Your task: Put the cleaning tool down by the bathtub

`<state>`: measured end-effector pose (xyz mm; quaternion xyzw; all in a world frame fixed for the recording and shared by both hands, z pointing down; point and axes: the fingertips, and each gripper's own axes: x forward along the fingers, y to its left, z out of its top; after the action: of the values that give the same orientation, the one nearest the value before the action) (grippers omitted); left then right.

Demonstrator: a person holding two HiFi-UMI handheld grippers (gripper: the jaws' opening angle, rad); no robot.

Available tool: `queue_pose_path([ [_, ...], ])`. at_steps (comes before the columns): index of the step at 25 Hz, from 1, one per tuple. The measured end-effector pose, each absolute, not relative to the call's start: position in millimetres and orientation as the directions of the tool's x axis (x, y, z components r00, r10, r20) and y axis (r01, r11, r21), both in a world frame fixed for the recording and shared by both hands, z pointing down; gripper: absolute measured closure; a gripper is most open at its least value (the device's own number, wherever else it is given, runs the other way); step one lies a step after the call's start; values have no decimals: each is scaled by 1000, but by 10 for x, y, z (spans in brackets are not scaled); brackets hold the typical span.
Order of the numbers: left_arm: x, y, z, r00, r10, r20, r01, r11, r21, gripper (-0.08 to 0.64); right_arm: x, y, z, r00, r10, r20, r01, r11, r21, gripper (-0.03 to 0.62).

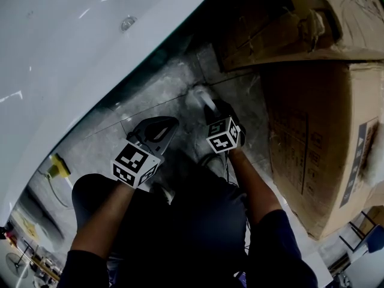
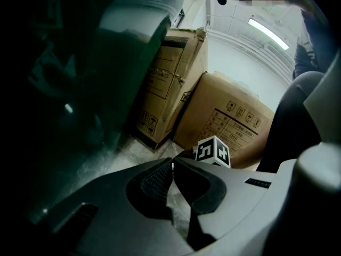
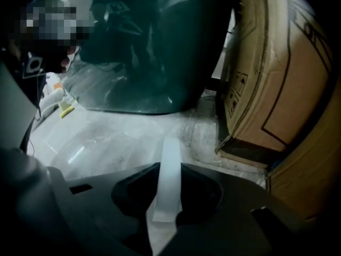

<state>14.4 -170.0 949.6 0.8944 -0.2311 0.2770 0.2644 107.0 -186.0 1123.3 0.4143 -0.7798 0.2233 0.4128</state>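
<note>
The cleaning tool shows as a flat white handle running between my right gripper's jaws, which are shut on it. In the head view its pale end sticks out past the right gripper, low over the grey floor by the bathtub. The tub's dark outer wall stands just ahead in the right gripper view. My left gripper hangs to the left of the right one. Its jaw tips meet with nothing between them. The tool's head is hidden.
Large cardboard boxes stand close on the right, with more behind. The floor is grey marbled tile. A yellow item with a cord lies on the floor beside the tub. The person's knees fill the lower head view.
</note>
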Motion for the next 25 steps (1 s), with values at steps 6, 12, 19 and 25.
queue_pose_path([
  [6, 170, -1660, 9522, 741, -252, 622, -548, -763, 342, 523, 1060, -1786, 11308, -285, -460, 841, -797, 601, 59, 497],
  [12, 145, -1667, 9518, 740, -253, 624, -546, -768, 336, 523, 1045, -1741, 11353, -275, -453, 848, -787, 613, 72, 492],
  [19, 143, -1653, 9542, 742, -249, 622, -543, -767, 342, 523, 1046, -1731, 11357, -264, -441, 858, -791, 608, 69, 486],
  [25, 175, -1652, 9503, 748, -251, 615, -537, -773, 338, 523, 1004, -1749, 11260, -303, -444, 843, -809, 587, 18, 453],
])
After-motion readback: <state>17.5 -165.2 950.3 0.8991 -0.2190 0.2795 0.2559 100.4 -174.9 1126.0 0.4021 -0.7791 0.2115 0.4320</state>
